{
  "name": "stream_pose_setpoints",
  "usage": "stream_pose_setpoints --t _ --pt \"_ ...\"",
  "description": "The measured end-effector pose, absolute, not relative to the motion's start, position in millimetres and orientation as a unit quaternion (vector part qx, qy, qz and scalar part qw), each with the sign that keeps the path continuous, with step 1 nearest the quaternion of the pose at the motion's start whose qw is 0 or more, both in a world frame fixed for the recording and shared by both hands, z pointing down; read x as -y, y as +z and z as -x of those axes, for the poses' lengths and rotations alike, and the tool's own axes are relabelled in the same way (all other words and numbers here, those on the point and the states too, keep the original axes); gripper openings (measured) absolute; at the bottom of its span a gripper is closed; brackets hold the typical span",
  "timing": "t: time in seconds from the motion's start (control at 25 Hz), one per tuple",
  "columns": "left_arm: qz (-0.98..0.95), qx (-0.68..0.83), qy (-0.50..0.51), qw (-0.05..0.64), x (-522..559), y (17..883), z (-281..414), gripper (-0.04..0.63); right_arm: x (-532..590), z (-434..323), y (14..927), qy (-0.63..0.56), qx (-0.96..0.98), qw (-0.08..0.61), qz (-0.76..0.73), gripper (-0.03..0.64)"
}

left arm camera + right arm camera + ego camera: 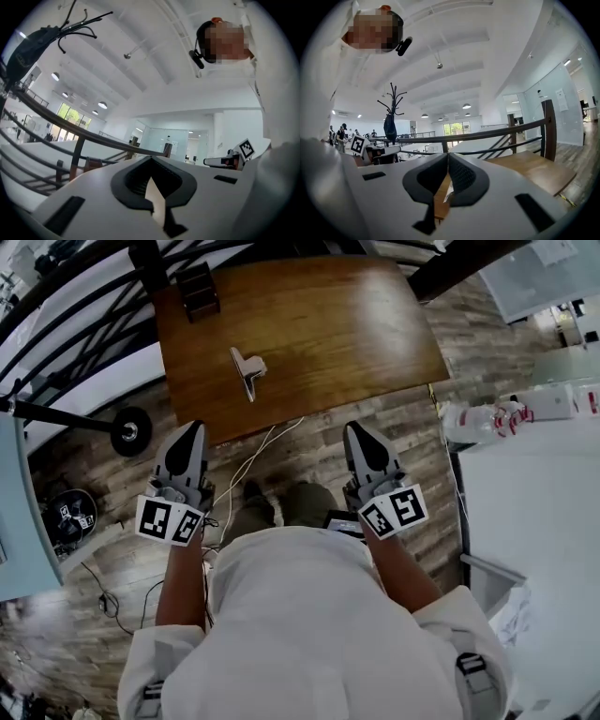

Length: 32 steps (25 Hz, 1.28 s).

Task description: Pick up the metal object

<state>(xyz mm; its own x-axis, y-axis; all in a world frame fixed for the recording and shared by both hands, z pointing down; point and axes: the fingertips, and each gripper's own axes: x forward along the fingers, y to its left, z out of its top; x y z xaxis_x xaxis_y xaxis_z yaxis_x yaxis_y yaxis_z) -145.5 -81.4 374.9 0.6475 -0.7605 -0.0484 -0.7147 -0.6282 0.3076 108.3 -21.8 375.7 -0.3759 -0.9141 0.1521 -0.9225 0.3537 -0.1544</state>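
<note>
The metal object (247, 371), a shiny clip, lies on the brown wooden table (337, 324), left of its middle and near its front edge. Both grippers are held in front of the table, above the floor and short of that edge. My left gripper (194, 426) points up at the table's front left, below the clip. It is shut with nothing in it, and its jaws (151, 160) meet at the tip. My right gripper (354, 427) is level with it further right, also shut and empty (448, 155). The table top (534, 171) lies ahead of it.
A small dark wooden rack (198, 289) stands at the table's far left corner. Dark railings (66, 306) run behind and to the left. A white table (534, 521) at the right carries plastic bottles (487, 420). A cable (251, 462) trails over the plank floor.
</note>
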Motion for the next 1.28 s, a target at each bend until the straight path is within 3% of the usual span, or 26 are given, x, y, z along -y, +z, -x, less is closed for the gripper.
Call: stream_pose_setpoints --t 0.28,0.6,0.96,1.28 --pt "-0.888 0.451 -0.072 0.059 108.2 358.8 178.9 0.011 61.7 -109.7 400.3 0.110 0.838 0.022 -0.533 0.026" --pt "-0.856 0.506 -0.049 0.097 149.7 382.2 150.7 0.011 154.3 -132.0 409.5 0.125 0.867 0.008 -0.483 0.026" --pt "-0.815 0.574 -0.015 0.080 202.1 371.8 117.7 0.011 248.8 -161.6 420.0 0.146 0.903 -0.004 -0.403 0.025" --pt "-0.785 0.613 0.013 0.089 222.3 393.9 100.1 0.011 290.3 -137.3 452.8 0.181 0.935 0.000 -0.305 0.026"
